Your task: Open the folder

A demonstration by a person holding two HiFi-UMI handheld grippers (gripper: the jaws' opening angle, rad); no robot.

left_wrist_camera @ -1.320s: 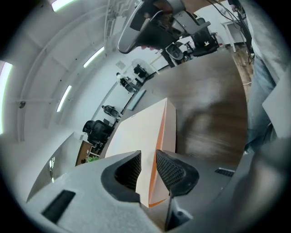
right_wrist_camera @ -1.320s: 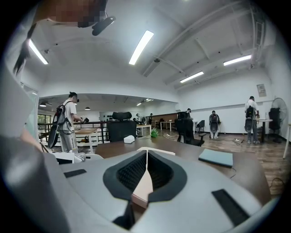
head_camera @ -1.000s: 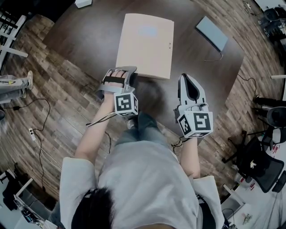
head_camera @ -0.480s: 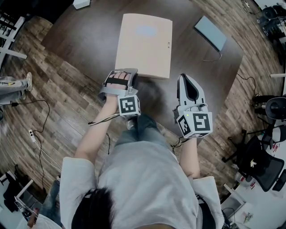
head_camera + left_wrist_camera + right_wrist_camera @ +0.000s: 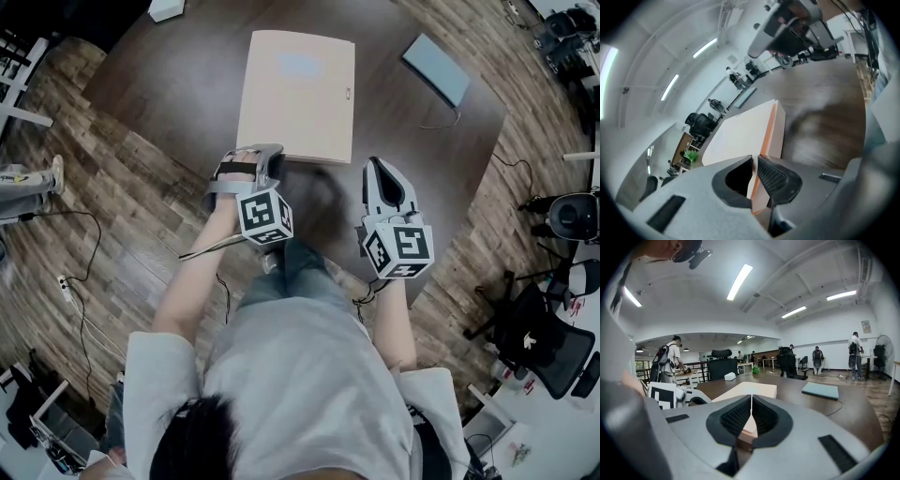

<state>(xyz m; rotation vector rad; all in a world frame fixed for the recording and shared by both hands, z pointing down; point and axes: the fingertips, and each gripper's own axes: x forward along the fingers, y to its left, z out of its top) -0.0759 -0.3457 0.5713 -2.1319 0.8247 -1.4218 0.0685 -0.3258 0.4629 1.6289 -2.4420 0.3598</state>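
Two claws sit at the near edge of a dark brown wooden surface [image 5: 187, 84], each carrying a cube with square black-and-white markers. A pale beige cardboard folder [image 5: 295, 94] lies flat and closed in the middle of that surface, its long sides running away from the person. It has a faint bluish label on the far half of the cover.

The left claw [image 5: 274, 157] is rolled onto its side at the folder's near left corner. In the left gripper view the left claw [image 5: 754, 161] has its jaws drawn almost together, with only a thin slit between them. The folder [image 5: 740, 136] runs its orange-tinted edge straight into that slit, so the claw pinches the folder at this corner.

The right claw [image 5: 378, 167] hovers just right of the folder's near right corner, apart from it. In the right gripper view the right claw [image 5: 751, 401] is pressed together, tips meeting, with nothing between them. The folder [image 5: 750, 391] lies beyond the tips.

A flat grey-blue pad [image 5: 436, 67] rests on the far right of the surface, well apart from the folder. A thin cable [image 5: 441, 122] trails beside the pad. A small white box [image 5: 169, 7] sits at the far left edge.
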